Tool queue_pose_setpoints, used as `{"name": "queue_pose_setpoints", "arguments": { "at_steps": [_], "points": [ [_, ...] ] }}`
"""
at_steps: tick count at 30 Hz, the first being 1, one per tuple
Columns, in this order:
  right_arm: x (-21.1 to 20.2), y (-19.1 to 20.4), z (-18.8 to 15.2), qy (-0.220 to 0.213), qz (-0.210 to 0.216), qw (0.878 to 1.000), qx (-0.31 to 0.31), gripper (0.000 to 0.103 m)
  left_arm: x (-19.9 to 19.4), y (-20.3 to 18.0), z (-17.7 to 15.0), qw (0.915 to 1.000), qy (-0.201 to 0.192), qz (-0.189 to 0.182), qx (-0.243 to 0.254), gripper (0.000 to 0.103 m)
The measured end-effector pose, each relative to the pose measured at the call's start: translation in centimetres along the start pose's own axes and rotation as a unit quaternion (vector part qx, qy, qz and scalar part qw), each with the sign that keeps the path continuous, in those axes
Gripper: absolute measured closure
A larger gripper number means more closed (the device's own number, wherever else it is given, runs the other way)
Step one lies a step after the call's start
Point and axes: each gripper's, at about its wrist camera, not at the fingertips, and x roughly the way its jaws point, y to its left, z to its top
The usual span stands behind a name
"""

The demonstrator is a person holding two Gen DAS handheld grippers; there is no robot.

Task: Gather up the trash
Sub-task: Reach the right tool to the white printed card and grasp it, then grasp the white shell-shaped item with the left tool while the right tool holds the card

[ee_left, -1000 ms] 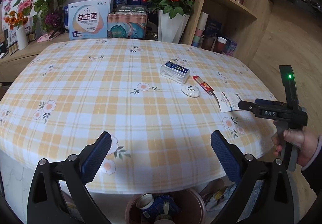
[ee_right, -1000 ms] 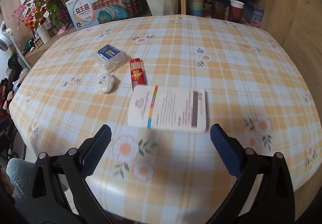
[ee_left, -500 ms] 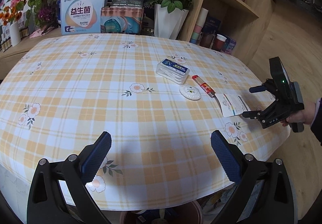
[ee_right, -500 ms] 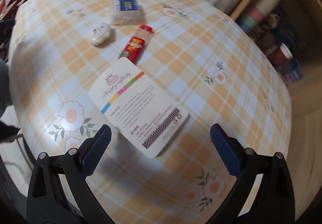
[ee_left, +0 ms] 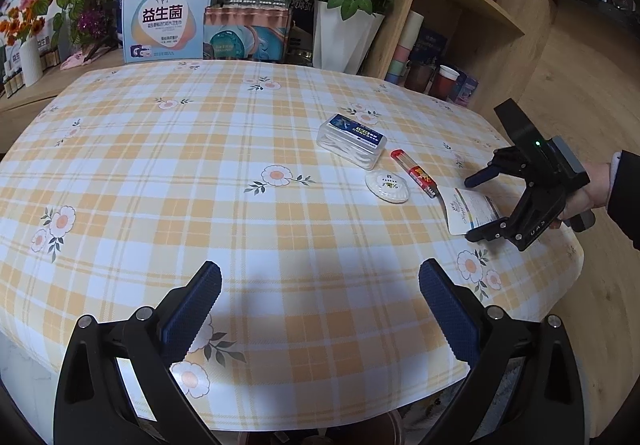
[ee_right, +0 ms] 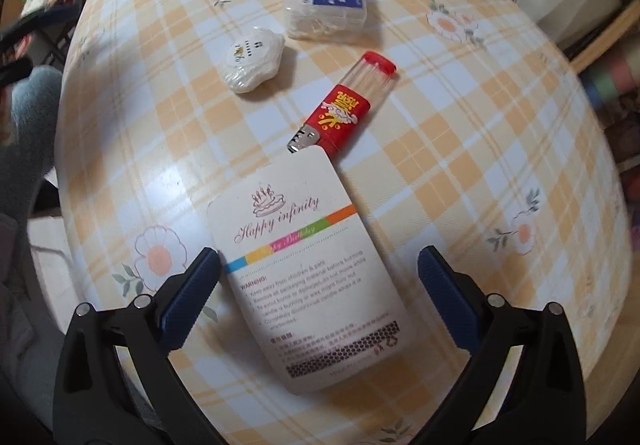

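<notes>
Black plastic gripper frames [ee_left: 320, 309], dark blue textured finger pads [ee_left: 192, 309], silver screws set along the arms, a green indicator light, a dark sleeve [ee_left: 624, 197] worn at the wrist

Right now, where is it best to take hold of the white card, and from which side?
Probably its long edges, coming from the table edge: the card lies flat and lengthwise between the open right gripper, its far end resting on the red tube.
</notes>
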Motion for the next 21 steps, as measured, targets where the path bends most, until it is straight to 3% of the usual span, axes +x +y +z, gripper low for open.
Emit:
{"name": "queue_pose_setpoints", "arguments": {
  "at_steps": [8, 12, 17, 21],
  "points": [
    [-0.8, 0.7, -1.5, -0.027, 0.007, 0.999, 0.033, 0.006, 0.8, -1.0, 0.9, 0.9999, -0.001, -0.008, 0.011, 0.006],
    [-1.8, 0.3, -2.8, -0.055, 0.007, 0.995, 0.087, 0.028, 1.4, -1.9, 1.4, 0.9997, 0.002, -0.016, 0.021, 0.006],
    [-2.3, 1.5, -4.6, -0.084, -0.008, 0.989, 0.123, 0.030, 2.7, -3.2, 1.9, 0.9990, 0.010, -0.028, 0.034, 0.006],
    [-2.5, 2.0, -6.4, -0.135, -0.026, 0.973, 0.186, 0.031, 3.9, -3.8, 2.5, 0.9984, 0.018, -0.036, 0.040, 0.006]
  ]
}}
